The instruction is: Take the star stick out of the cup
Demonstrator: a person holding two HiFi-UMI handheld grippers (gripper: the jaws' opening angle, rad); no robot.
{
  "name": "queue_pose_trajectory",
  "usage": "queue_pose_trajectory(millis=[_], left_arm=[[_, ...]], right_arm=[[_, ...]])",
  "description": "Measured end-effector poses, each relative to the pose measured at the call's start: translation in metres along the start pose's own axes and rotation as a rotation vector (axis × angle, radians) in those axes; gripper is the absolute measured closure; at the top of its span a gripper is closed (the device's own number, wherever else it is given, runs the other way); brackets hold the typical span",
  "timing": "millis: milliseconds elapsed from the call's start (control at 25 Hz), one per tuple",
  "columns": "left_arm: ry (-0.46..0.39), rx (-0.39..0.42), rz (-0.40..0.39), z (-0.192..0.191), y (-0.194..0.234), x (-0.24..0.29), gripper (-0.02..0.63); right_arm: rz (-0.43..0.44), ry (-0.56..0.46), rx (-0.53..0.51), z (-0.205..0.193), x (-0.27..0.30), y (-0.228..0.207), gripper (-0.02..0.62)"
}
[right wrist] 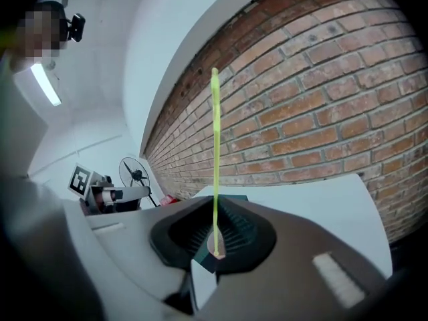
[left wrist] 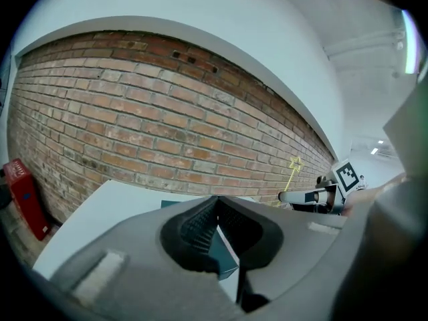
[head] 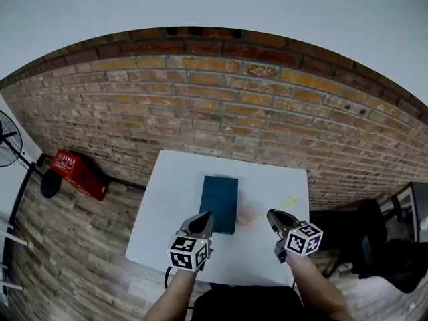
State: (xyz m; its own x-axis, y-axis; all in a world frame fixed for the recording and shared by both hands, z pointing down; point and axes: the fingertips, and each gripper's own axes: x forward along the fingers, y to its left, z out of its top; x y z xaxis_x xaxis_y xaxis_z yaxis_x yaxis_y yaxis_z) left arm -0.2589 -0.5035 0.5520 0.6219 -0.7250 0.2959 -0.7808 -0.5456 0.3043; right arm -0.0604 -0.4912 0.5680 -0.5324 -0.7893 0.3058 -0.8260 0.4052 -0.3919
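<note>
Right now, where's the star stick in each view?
Head view: star stick right of centre, slanting up from the right gripper.
Left gripper view: right of centre, thin and yellow against the brick wall.
Right gripper view: centre, upright, clamped between the jaws.
Shared landmark: the brick wall, behind the stick in all three.

A red-brown brick wall (head: 221, 92) runs behind the white surface (head: 167, 199), with plain white wall (head: 200, 5) above it. The floor (head: 73, 246) is wood-look planks. A red crate (head: 80, 174) sits at the foot of the brick, left of the surface, near a black standing fan (head: 8, 139). A tube light (right wrist: 45, 84) glows overhead.
</note>
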Motion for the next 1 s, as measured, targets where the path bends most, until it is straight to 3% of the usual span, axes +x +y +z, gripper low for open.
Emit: queue_pose_trajectory(millis=[200,760,1000], left_arm=[[-0.034,0.023,-0.012,0.017,-0.012,-0.004,0.600],[-0.044,0.044,0.029,0.019,-0.077,0.002,0.600],[-0.040,0.053,0.045,0.016,-0.118,0.018,0.600]], right_arm=[[0.009,-0.035,-0.030,0.022,-0.018,0.007,0.583],[0.128,-0.125,-0.140,0.053,-0.105,0.014,0.583],[0.046,-0.147,-0.241,0.059,-0.176,-0.027,0.583]])
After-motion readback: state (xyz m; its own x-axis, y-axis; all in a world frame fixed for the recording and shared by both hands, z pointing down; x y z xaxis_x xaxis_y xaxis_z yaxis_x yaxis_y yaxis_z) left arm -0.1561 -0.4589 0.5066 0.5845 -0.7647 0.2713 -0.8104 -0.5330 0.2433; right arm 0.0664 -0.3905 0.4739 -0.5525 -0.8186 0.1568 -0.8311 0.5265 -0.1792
